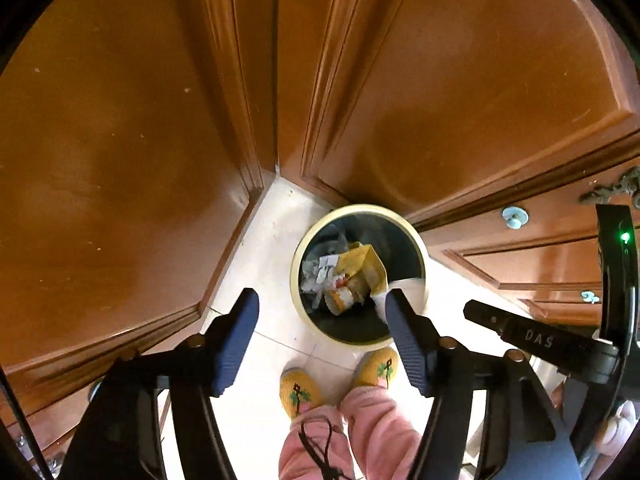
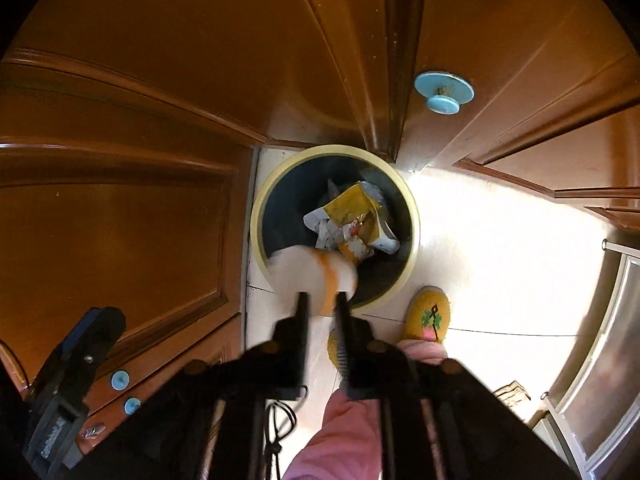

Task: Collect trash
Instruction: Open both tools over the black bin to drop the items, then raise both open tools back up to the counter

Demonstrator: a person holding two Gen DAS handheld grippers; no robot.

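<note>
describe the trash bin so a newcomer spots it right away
Look down where the brown wooden doors meet the pale tiled floor. The trash bin stands there, ahead of yellow slippers: round, cream-rimmed, dark inside, holding crumpled yellow and white wrappers.

White falling item (image 2: 312, 276) motion-blurred

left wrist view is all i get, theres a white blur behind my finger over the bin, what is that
Observer: A white piece of trash with an orange band, blurred, just past the right gripper tips and over the near edge of the bin.
Operator: is the right one clamped on it
Observer: It doesn't look so. Its jaws stand slightly apart, and most of the piece lies beyond them.
</note>
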